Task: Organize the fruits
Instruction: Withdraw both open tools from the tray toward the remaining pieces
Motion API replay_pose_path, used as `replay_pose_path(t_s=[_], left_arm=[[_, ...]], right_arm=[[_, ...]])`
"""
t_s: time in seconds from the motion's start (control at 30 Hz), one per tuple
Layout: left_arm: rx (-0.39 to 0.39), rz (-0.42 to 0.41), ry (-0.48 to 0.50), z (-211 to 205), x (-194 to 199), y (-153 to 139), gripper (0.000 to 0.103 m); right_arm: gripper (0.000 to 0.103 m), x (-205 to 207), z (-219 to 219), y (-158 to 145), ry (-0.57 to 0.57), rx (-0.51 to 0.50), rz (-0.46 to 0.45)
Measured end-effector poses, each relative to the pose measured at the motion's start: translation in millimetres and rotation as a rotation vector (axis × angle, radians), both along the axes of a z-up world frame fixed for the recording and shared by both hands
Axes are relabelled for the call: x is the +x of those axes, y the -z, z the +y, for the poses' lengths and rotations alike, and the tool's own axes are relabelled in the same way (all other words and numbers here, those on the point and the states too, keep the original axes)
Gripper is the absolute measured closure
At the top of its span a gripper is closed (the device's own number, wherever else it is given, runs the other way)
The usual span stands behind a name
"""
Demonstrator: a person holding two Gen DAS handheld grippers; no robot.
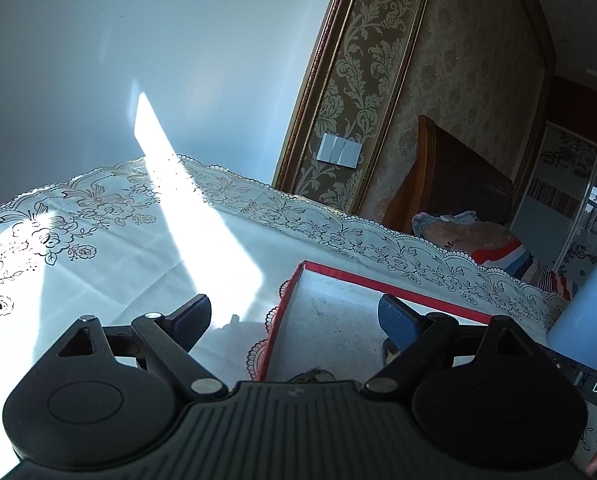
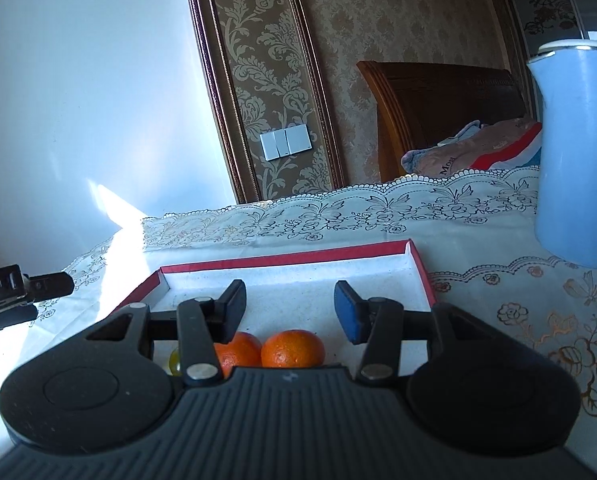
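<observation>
White lace cloth covers the worktop (image 2: 478, 240), cut at the far left by a bright bar of sunlight. Over that lit stretch hangs the left tool (image 1: 294, 316), its fingers spread wide with nothing between them; its right pad sits above the near corner of a shallow red-edged tray (image 1: 290, 300). From the right-hand camera, the same tool shows as a dark tip at the left edge of the picture, just beside the tray's left wall.

Toward the middle, the right tool (image 2: 290, 300) hovers over the tray, its fingers parted and pinching nothing. Below them, on the tray's white floor near its front, lie two oranges (image 2: 292, 348) side by side, touching or nearly so. A small yellow-green fruit (image 2: 174, 360) peeks out to their left, mostly hidden behind the tool's linkage.

At far right a pale blue kettle (image 2: 578, 152) stands on the cloth, apart from the tray.

At least three fruits appear gathered in the tray, suggesting the sorting is well under way. Whether more fruit waits outside the picture cannot be told; none shows on the cloth.
</observation>
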State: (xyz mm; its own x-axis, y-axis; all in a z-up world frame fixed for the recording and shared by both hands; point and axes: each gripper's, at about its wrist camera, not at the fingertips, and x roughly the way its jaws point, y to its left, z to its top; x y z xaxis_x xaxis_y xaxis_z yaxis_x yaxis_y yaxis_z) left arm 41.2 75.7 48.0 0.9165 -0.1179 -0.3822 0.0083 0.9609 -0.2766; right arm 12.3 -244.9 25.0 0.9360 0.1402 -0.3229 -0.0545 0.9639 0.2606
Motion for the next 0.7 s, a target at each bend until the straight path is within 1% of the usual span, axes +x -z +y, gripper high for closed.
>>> replay_pose_path(t_s=[0.1, 0.23, 0.4, 0.47, 0.5, 0.53, 0.67, 0.7], left_arm=[[0.010, 0.022, -0.025, 17, -14, 7, 0.012], [0.063, 0.034, -0.023, 29, -36, 19, 0.012], [0.107, 0.044, -0.008, 30, -52, 30, 0.012], [0.149, 0.055, -0.009, 23, -53, 31, 0.012], [0.176, 0.059, 0.005, 17, -53, 31, 0.012], [0.201, 0.057, 0.038, 10, -54, 31, 0.012], [0.267, 0.080, 0.111, -15, -47, 33, 0.012], [0.286, 0.087, 0.117, -21, -44, 35, 0.012]], right_arm=[[0.049, -17, -5, 2, -0.016, 0.012, 0.000], [0.049, -36, -1, 9, -0.051, -0.006, 0.018], [0.049, -54, 3, 24, -0.072, -0.016, 0.064], [0.049, -58, 5, 25, -0.082, -0.016, 0.068], [0.049, -59, 6, 25, -0.084, -0.019, 0.068], [0.049, -59, 6, 25, -0.083, -0.020, 0.069], [0.049, -59, 4, 28, -0.080, -0.004, 0.081], [0.049, -59, 3, 28, -0.081, 0.001, 0.081]])
